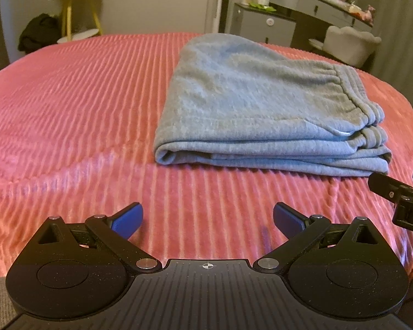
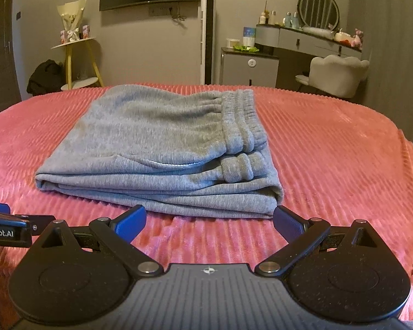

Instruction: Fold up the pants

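Note:
Grey sweatpants (image 1: 261, 104) lie folded in a flat stack of several layers on the pink ribbed bedspread (image 1: 68, 96), waistband to the right. They also show in the right wrist view (image 2: 157, 148), with the waistband (image 2: 242, 126) on top at the right. My left gripper (image 1: 208, 220) is open and empty, short of the stack's near left corner. My right gripper (image 2: 209, 221) is open and empty, just short of the stack's near edge. Neither touches the pants. The right gripper's tip (image 1: 399, 195) shows at the right edge of the left wrist view.
Beyond the bed stand a yellow-legged side table (image 2: 77, 55), a dark bag (image 2: 45, 77) on the floor, a grey cabinet (image 2: 250, 66), a vanity desk (image 2: 311, 38) with a round mirror and a white chair (image 2: 336, 74). The bedspread (image 2: 344, 165) falls away at the right edge.

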`<action>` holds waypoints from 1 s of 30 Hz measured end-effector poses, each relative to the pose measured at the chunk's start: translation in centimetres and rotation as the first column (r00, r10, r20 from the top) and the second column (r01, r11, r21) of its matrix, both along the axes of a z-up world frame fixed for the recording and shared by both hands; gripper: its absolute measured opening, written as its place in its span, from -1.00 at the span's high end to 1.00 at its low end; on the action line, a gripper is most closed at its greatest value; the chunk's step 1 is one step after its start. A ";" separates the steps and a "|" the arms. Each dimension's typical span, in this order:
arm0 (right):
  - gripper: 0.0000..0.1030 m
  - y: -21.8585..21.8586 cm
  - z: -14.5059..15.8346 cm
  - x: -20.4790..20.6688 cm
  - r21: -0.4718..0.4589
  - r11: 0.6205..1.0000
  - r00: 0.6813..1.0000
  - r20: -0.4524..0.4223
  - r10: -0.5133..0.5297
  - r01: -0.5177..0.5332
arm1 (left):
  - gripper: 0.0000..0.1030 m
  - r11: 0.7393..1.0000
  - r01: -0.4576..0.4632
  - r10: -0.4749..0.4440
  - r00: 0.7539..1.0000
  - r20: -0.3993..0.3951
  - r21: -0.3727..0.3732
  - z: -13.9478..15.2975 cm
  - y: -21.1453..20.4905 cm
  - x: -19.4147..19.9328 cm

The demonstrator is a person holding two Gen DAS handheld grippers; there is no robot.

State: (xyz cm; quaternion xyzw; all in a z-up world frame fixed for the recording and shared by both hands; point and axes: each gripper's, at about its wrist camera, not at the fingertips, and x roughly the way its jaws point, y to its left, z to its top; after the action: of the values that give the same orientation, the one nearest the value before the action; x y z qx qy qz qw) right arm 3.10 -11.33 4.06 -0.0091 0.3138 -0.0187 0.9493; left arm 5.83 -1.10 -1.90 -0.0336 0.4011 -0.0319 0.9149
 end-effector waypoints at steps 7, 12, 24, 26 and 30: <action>-0.92 0.2 0.0 -0.1 -0.003 1.000 1.000 0.004 0.011 -0.011 | -1.00 1.000 0.010 -0.010 1.000 -0.014 0.003 -0.2 -0.2 0.1; -0.92 0.2 -0.1 -0.1 0.001 1.000 1.000 0.002 0.011 -0.011 | -1.00 1.000 0.004 -0.004 1.000 -0.019 -0.006 -0.3 -0.1 0.2; -0.92 0.2 -0.2 0.0 0.005 1.000 1.000 0.002 0.015 -0.015 | -1.00 1.000 0.002 -0.002 1.000 -0.023 -0.012 -0.3 0.0 0.3; -0.92 0.2 -0.2 0.0 0.007 1.000 1.000 0.003 0.013 -0.013 | -1.00 1.000 0.002 -0.002 1.000 -0.023 -0.013 -0.3 0.0 0.3; -0.92 0.1 -0.2 0.0 0.010 1.000 1.000 0.003 0.013 -0.013 | -1.00 1.000 -0.003 0.003 1.000 -0.023 -0.017 -0.4 0.2 0.3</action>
State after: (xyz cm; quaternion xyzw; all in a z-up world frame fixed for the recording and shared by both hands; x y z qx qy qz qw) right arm 3.09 -11.21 3.88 -0.0061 0.3123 -0.0110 0.9499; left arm 6.12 -0.93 -2.27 -0.0423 0.4113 -0.0334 0.9099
